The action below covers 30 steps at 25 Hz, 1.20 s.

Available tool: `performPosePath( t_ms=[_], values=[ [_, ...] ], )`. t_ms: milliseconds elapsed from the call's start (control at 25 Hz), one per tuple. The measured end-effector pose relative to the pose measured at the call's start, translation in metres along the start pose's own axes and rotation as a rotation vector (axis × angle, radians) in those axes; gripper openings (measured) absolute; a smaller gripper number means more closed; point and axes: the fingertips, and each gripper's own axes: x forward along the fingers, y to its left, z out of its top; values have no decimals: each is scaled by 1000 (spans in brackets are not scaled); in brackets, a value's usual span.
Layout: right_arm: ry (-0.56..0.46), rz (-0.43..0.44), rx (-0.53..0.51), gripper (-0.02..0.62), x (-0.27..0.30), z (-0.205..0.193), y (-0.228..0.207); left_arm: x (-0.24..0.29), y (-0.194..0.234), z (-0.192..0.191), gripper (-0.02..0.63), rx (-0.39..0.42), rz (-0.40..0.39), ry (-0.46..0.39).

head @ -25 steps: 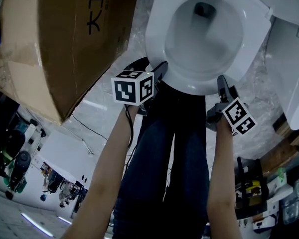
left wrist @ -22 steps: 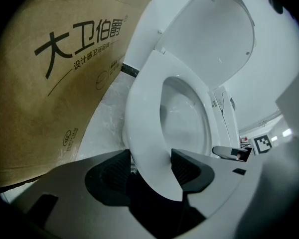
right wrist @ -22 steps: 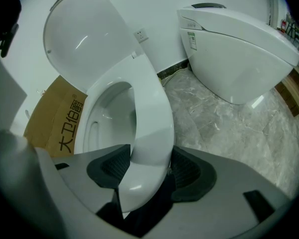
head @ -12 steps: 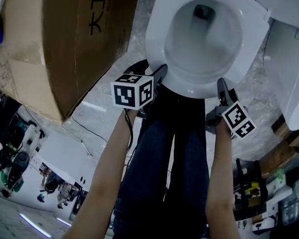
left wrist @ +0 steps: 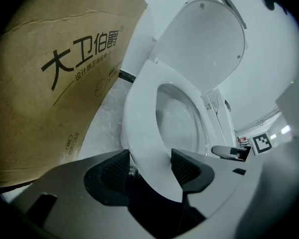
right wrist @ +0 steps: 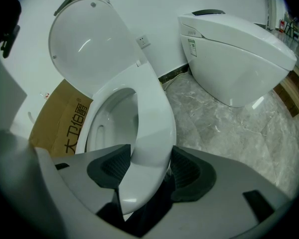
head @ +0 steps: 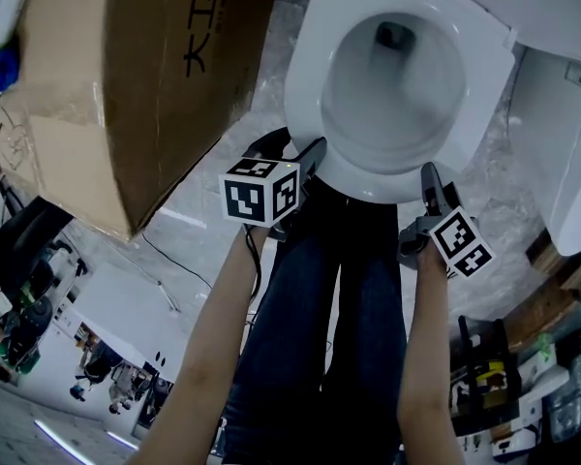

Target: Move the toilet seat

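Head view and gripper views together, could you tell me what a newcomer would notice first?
A white toilet seat fills the top of the head view, and both the left gripper and the right gripper clamp its front rim. A big cardboard box stands left of it in that view, and the lid is up behind it.
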Motion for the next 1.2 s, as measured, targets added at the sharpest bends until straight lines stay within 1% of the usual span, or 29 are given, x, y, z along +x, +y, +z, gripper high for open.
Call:
performPosePath(
  t_ms=[360, 520, 760, 960, 1120, 1200],
  values=[
    [-7, 15, -3, 258, -11, 3, 6, -13, -5, 4, 258, 9, -3, -24],
    [-10, 21, -5, 258, -15, 4, 9, -22, -8, 3, 258, 50, 9, -30],
    [-20, 11, 3, 258, -25, 9, 12, -37, -18, -5, 256, 58, -6, -20],
    [-25, 8, 5, 258, -32, 11, 16, -51, -29, -19, 256, 96, -10, 12],
    [-23, 8, 5, 258, -37, 14, 18, -59, -39, -29, 256, 95, -20, 23],
    [-28, 8, 4, 258, -39, 15, 19, -64, -45, -34, 256, 108, -25, 36]
  ],
)
